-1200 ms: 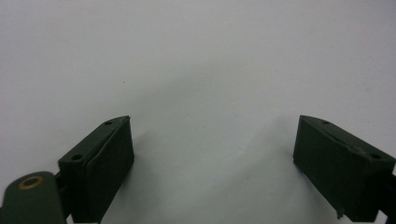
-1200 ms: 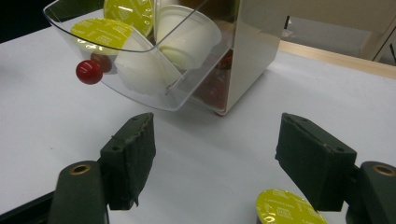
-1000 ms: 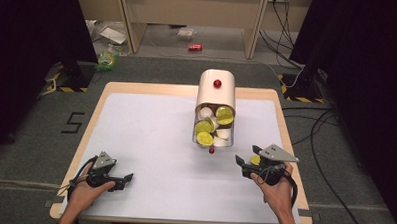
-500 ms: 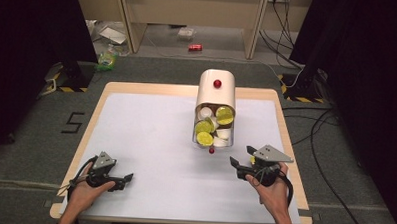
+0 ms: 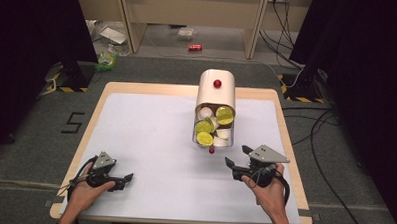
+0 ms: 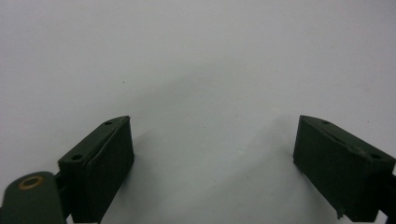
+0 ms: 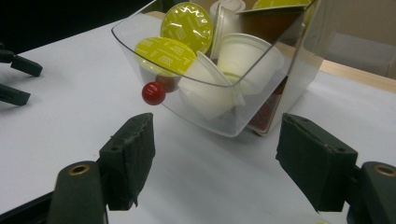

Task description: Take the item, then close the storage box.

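At the near left corner of the worktop point(image 5: 151, 120), the left claw point(image 5: 129, 178) is resting low over the white surface in the person's left hand point(image 5: 83, 195), its tips pointing toward the worktop's right side. In the left gripper view its two black jaws are standing wide apart with nothing but bare white surface between them, so it is released and grasping nothing.

Moving right, the capsule dispenser point(image 5: 216, 92) is standing a little right of the worktop's middle, its cream body reaching toward the far edge and carrying a red knob point(image 5: 217, 83) on top. Its clear drawer point(image 5: 212, 130) is sticking out toward the near edge, and it is holding yellow-green-lidded capsules point(image 5: 204, 138) mixed with white capsules point(image 5: 219, 141). A small red handle ball point(image 5: 211, 150) is sitting at the drawer's near end.

Further right, toward the near right corner, the right claw point(image 5: 228, 163) is hovering in the person's right hand point(image 5: 266, 192), pointing left toward the drawer's front and staying just short of it. In the right gripper view the clear drawer point(image 7: 210, 70) is lying just beyond the jaws, with the red ball point(image 7: 153, 93) above the left jaw, apart from it. The jaws are standing partly apart with only white worktop between them: released, gripping nothing.
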Tool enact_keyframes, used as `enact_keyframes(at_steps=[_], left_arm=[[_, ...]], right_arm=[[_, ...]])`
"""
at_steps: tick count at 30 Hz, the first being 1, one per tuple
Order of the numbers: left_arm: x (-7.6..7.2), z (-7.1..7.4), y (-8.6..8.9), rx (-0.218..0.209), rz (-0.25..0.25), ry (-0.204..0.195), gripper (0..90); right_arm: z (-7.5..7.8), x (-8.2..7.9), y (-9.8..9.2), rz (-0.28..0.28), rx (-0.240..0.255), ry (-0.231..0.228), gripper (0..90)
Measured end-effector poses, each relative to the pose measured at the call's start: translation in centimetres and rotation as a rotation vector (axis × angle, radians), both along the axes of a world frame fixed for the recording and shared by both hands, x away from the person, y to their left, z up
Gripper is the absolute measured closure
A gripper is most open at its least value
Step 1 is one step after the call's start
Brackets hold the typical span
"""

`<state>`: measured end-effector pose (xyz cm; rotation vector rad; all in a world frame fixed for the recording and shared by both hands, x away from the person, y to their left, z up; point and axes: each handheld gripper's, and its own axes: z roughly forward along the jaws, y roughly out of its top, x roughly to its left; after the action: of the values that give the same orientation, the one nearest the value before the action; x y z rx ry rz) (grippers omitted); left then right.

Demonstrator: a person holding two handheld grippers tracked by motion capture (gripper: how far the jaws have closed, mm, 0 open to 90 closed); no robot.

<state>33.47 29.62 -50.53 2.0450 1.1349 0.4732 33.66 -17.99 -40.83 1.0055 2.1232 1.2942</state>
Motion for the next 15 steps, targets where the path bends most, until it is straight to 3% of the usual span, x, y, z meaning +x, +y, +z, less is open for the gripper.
enact_keyframes(at_steps=[15], left_arm=[[0.0, 0.0, 0.0, -0.005, -0.002, 0.004, 11.5]], right_arm=[[-0.4, 1.4, 0.9, -0.026, -0.032, -0.001, 28.1]])
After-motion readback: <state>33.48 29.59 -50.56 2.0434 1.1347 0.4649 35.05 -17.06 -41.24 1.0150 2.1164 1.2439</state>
